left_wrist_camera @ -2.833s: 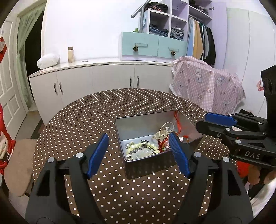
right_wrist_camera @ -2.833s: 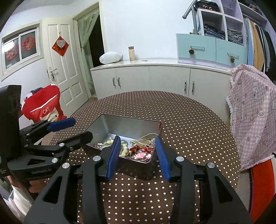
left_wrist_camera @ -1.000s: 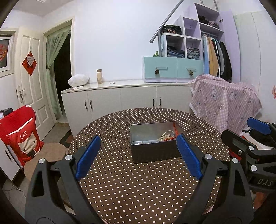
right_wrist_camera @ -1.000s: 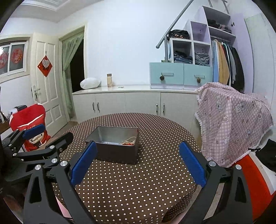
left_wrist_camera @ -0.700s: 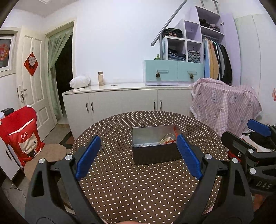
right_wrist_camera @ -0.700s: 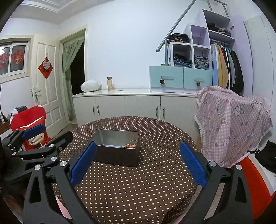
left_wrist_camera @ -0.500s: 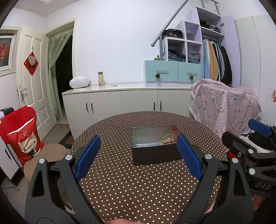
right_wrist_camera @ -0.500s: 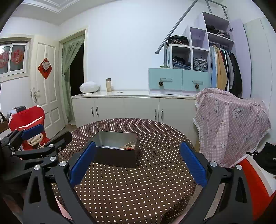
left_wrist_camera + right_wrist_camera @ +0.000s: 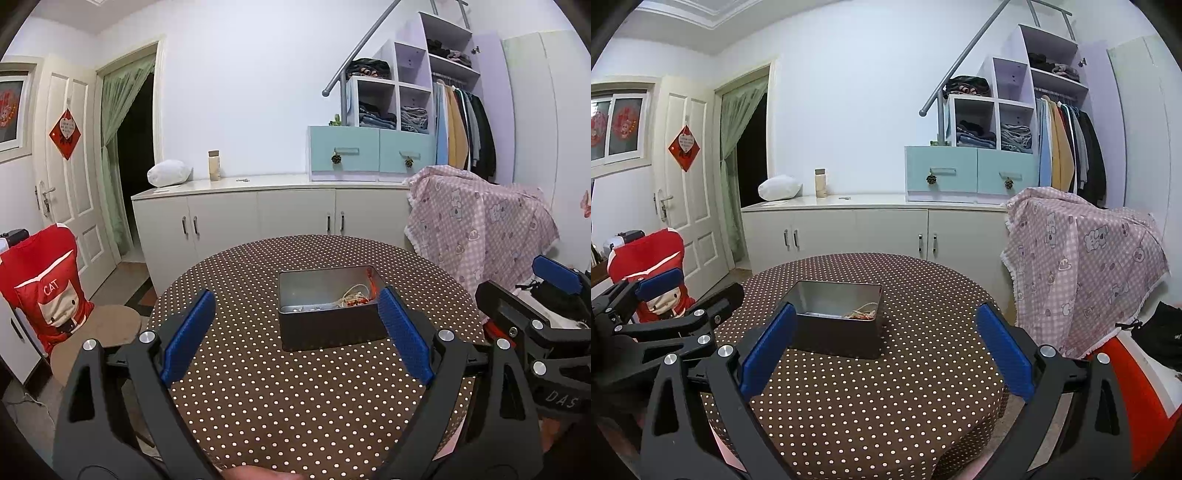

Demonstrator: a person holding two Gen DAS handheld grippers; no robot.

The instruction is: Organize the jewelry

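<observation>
Both grippers, left (image 9: 295, 328) and right (image 9: 884, 349), spread apart, empty, above round brown polka-dot desk (image 9: 295, 406); red beads in rectangular grey metal tin (image 9: 328, 334) clearer from left

The left gripper (image 9: 295, 334) fills the lower part of its own view, jaws spread wide — one blue pad (image 9: 189, 335) at lower left, the other at lower right, nothing between them. The right gripper (image 9: 886, 349) sits the same way in its view, blue pads (image 9: 1004, 352) far apart and empty. Each gripper shows at the edge of the other's frame — the right at the right edge, the left at the left edge
</observation>
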